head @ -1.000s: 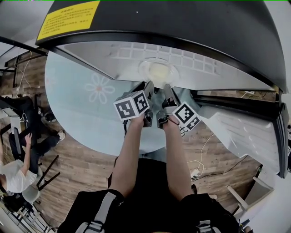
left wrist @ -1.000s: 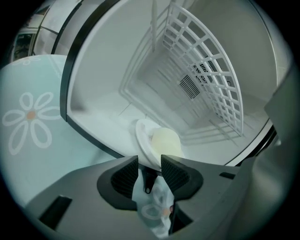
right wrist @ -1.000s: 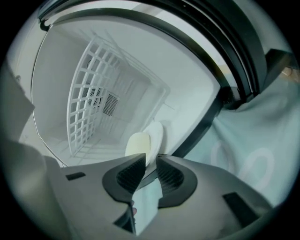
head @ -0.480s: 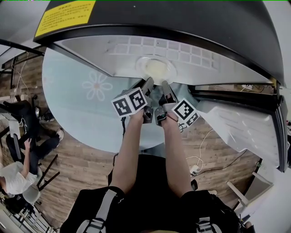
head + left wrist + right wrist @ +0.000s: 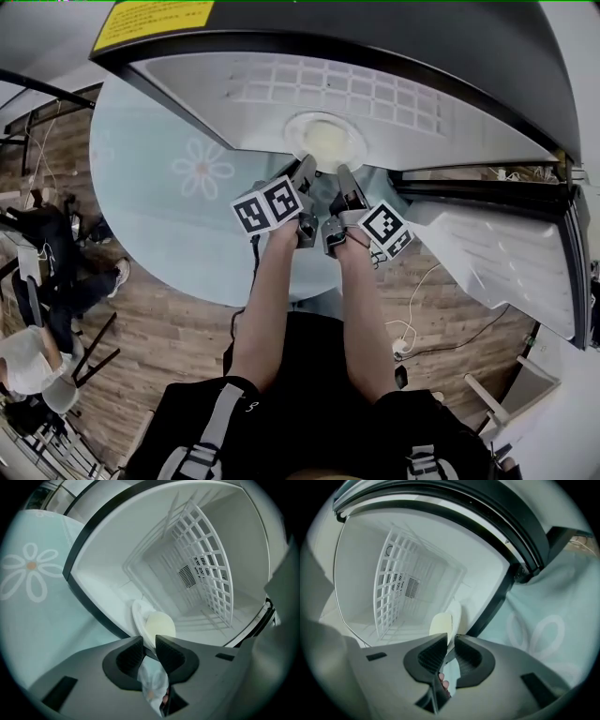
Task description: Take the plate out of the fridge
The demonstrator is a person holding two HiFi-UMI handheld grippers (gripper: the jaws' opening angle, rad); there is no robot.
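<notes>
A white plate (image 5: pixel 326 141) with a pale yellow middle lies on the floor of the open fridge (image 5: pixel 375 37), near its front edge. Both grippers reach it from the front. My left gripper (image 5: pixel 305 167) has the plate's (image 5: pixel 157 623) near rim between its jaws, which are closing, with a little gap still showing. In its own view, the left gripper (image 5: pixel 149 641) stands just under the plate. My right gripper (image 5: pixel 341 173) is closing too. In its own view, the right gripper (image 5: pixel 451 639) has its pads pressed on the plate's (image 5: pixel 443 620) rim.
A white wire shelf (image 5: pixel 356 94) sits deeper inside the fridge. The fridge door (image 5: pixel 506 262) swings open at the right. A round pale blue cloth with a flower print (image 5: pixel 169 216) covers the floor to the left. A person (image 5: pixel 28 356) sits at far left.
Both grippers have edged forward until their tips meet the plate's rim. The plate has not moved.
</notes>
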